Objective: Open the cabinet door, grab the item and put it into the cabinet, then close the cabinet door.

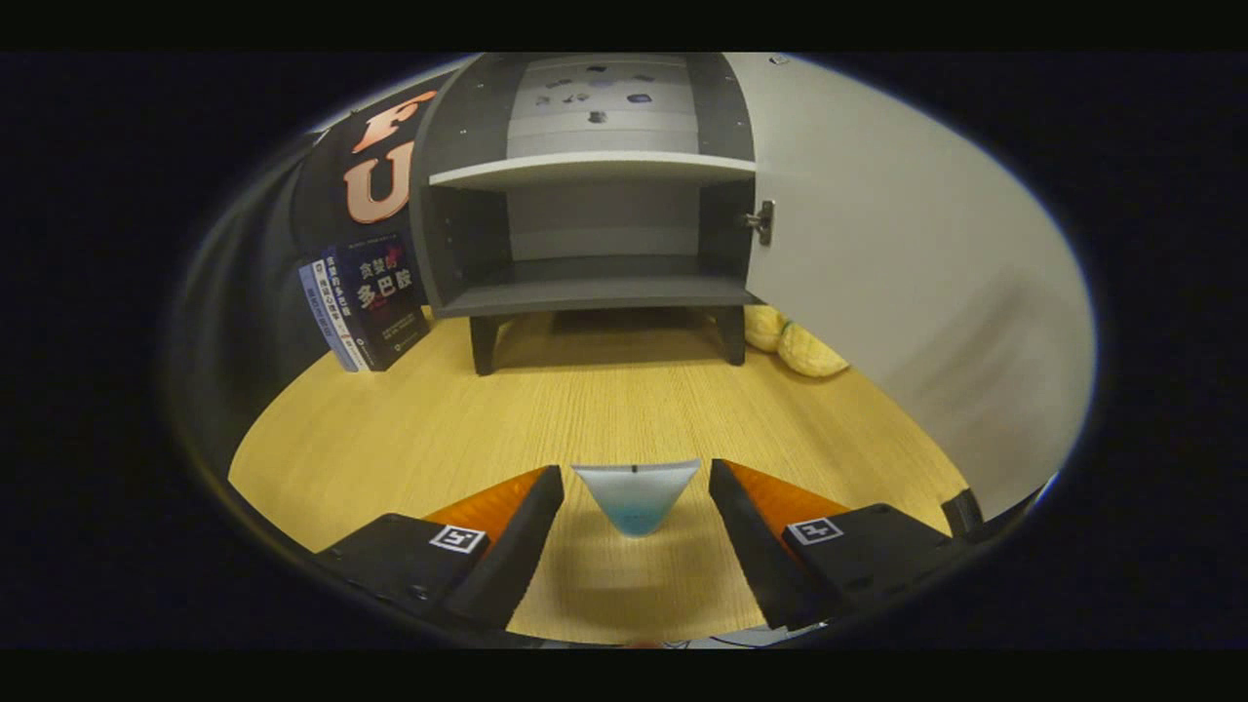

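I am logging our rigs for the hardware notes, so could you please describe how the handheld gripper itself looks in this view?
The gripper has two wedge-shaped fingers that taper forward, standing apart. Each sits on a blocky housing that carries a small square black-and-white fiducial marker on its top face, one per side. A small dark projecting part shows beside the right housing. I cannot make out any cables.

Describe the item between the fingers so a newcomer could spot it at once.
Start at the open cabinet on the wooden table. Come forward to the open gripper; the cup sits between its fingers, touching neither. It alone is translucent, cone-shaped and bluish, unlike the books or yellow toy.
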A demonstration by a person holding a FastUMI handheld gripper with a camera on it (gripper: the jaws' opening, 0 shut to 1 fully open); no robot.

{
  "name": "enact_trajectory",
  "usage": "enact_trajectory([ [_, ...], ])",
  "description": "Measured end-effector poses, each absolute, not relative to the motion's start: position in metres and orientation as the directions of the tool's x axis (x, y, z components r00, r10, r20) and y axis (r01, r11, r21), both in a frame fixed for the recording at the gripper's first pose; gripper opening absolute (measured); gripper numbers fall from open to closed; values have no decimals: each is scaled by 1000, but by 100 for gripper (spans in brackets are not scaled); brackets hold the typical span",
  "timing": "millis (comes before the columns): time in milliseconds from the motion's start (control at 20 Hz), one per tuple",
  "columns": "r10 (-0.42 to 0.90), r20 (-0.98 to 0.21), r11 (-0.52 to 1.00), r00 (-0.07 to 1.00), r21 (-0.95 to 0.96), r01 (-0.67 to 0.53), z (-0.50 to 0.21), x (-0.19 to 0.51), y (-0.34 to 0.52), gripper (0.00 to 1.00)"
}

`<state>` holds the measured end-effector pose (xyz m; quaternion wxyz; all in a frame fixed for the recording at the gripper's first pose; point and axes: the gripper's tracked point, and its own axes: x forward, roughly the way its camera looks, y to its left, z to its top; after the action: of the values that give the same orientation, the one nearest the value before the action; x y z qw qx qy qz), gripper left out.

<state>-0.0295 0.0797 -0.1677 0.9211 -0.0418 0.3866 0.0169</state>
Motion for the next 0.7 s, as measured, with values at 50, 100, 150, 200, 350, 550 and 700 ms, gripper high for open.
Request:
enact_trajectory([
  [50,1,-725,997,689,-50,-55,-171,-33,81,97],
  [100,3,-731,998,682,-38,-45,-172,-35,83,96],
  [150,5,-732,999,681,-27,-37,-175,-35,85,95],
  [200,0,-728,999,685,-27,-29,-175,-35,83,91],
  [350,-23,-708,998,706,-54,-22,-171,-27,79,68],
  [550,29,-669,995,743,-48,-83,-143,-18,89,56],
  [700,75,-585,989,807,-61,-136,-105,12,100,56],
])
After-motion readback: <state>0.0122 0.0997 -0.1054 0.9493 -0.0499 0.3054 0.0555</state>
